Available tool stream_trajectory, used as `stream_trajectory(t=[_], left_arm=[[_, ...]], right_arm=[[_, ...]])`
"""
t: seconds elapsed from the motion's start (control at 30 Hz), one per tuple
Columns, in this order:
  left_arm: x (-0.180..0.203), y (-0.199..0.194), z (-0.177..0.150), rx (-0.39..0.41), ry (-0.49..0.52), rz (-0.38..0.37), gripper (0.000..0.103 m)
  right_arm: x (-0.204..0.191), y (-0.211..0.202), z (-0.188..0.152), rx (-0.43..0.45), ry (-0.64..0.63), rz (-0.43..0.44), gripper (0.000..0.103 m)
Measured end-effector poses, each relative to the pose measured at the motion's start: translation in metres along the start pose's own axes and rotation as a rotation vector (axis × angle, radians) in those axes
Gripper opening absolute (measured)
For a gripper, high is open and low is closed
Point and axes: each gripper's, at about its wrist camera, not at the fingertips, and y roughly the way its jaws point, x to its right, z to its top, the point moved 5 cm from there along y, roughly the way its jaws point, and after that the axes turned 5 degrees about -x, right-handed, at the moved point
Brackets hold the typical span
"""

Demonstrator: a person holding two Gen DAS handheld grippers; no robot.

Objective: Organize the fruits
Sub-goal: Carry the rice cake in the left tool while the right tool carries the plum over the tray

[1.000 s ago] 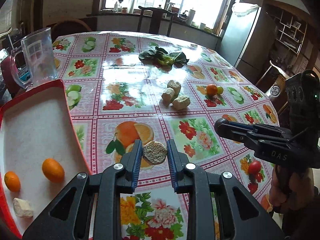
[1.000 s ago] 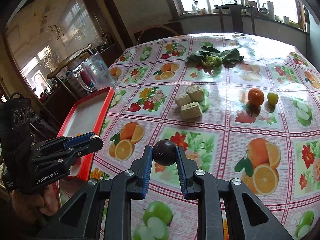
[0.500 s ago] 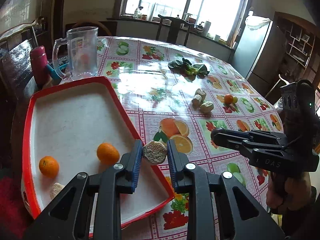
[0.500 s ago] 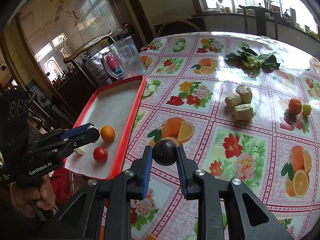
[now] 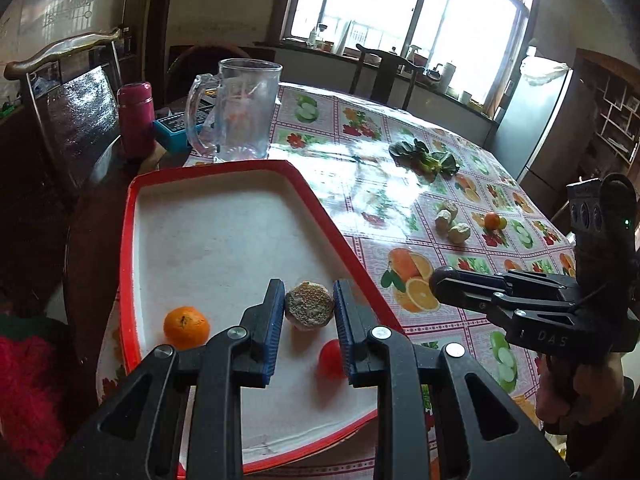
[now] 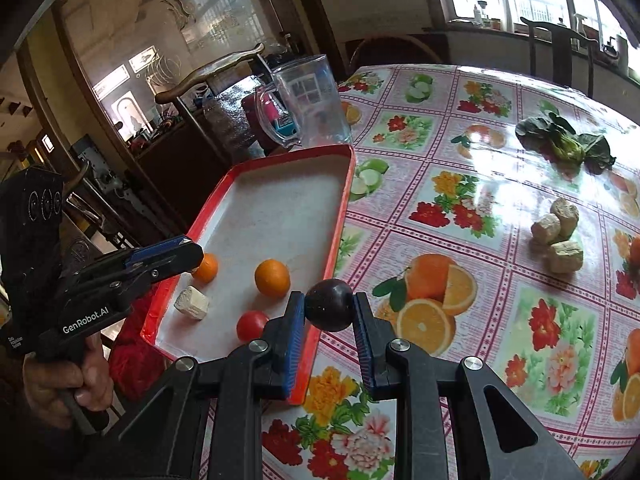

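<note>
My left gripper (image 5: 309, 306) is shut on a brown speckled round fruit (image 5: 309, 311) and holds it above the red-rimmed white tray (image 5: 208, 240). An orange (image 5: 186, 327) and a red tomato (image 5: 330, 364) lie in the tray. My right gripper (image 6: 329, 312) is shut on a dark plum (image 6: 329, 310) over the tray's near right rim (image 6: 340, 216). In the right wrist view the tray holds two oranges (image 6: 272, 278), a tomato (image 6: 251, 325) and a pale chunk (image 6: 192, 303). The left gripper shows at the tray's left side (image 6: 176, 256).
A clear jug (image 5: 240, 110) and a pink flask (image 5: 136, 120) stand behind the tray. On the flowered tablecloth lie leafy greens (image 5: 426, 158), three pale chunks (image 5: 450, 222) and an orange with a small green fruit (image 5: 494, 221). Chairs stand around the table.
Both grippers moved left from over the tablecloth to the tray, each still holding its fruit. The left one is now over the tray's inside, the right one at its rim.
</note>
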Motion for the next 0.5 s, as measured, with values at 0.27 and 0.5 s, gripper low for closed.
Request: stream_trajectory(t=[0.27, 0.5], left_arm=[[-0.021, 0.000, 0.002, 0.004, -0.031, 0.016, 0.022], [-0.038, -0.001, 0.009, 0.013, -0.056, 0.036, 0.022]], right_arm=[[-0.018, 0.017, 0.013, -0.017, -0.032, 0.013, 0.024], [-0.028, 0.037, 0.031, -0.037, -0.052, 0.031, 0.024]])
